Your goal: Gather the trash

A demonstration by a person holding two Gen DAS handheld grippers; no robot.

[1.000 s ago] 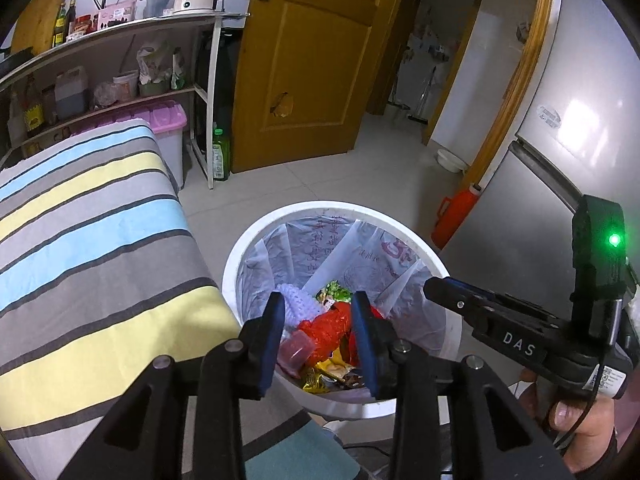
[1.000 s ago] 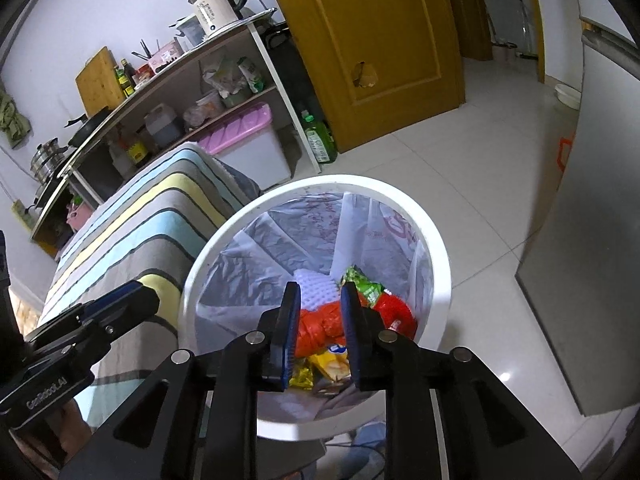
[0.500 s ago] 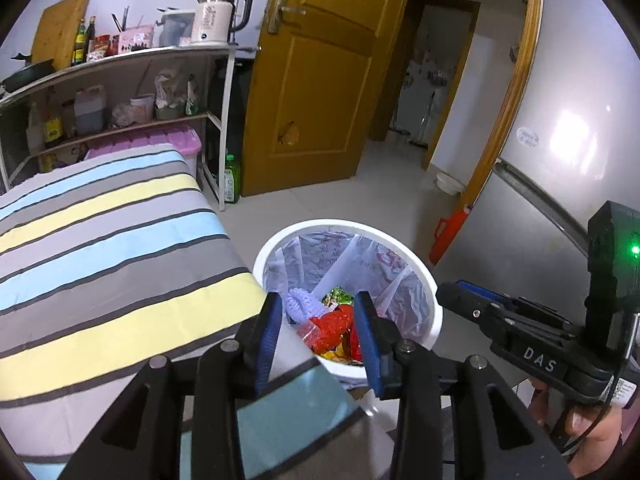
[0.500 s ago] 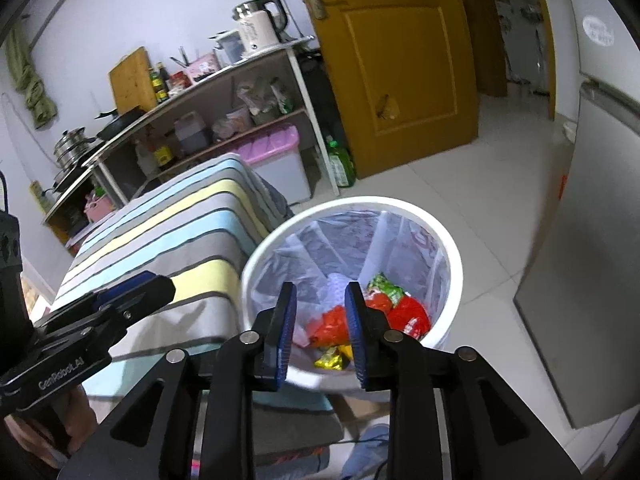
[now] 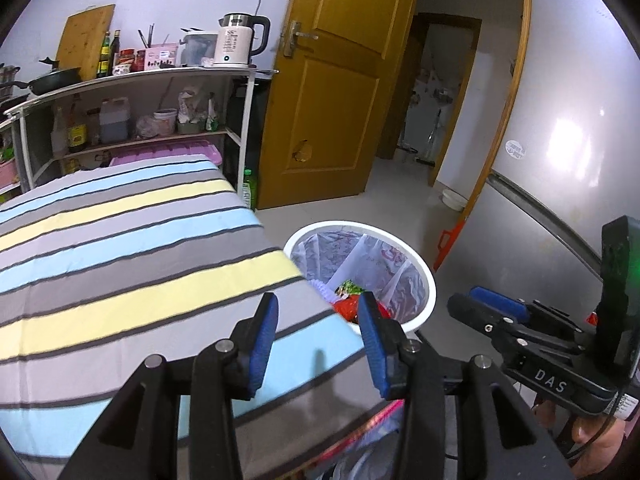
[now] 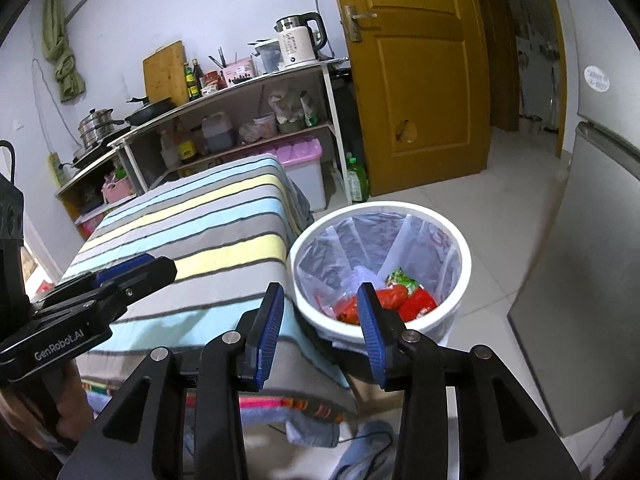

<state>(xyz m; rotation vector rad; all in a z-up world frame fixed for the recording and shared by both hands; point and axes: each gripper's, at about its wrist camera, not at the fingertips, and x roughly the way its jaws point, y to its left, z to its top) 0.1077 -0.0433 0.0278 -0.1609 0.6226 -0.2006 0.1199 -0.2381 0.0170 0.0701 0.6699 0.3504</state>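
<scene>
Striped cloth covers the surface [image 6: 192, 216] under the left claw [image 5: 316, 336], opening, nothing between its pads. Right claw [image 6: 320, 320] opening too, empty. Ahead, past both, red wrappers [image 6: 416, 302] lie inside the white bin [image 6: 460, 312].

Left gripper [image 5: 316, 344]: black angular frame, two fingers [image 5: 262, 336] faced with ribbed blue pads, round silver screw heads at the linkage pivots. From the right wrist view, white lettering "GenRobot.AI" along its side.

Right gripper [image 6: 320, 328]: same black frame, blue ribbed pads, silver pivot screws. From the left wrist view, white "DAS" marking on the body, upright black module with green light, thin black cable beneath.
</scene>
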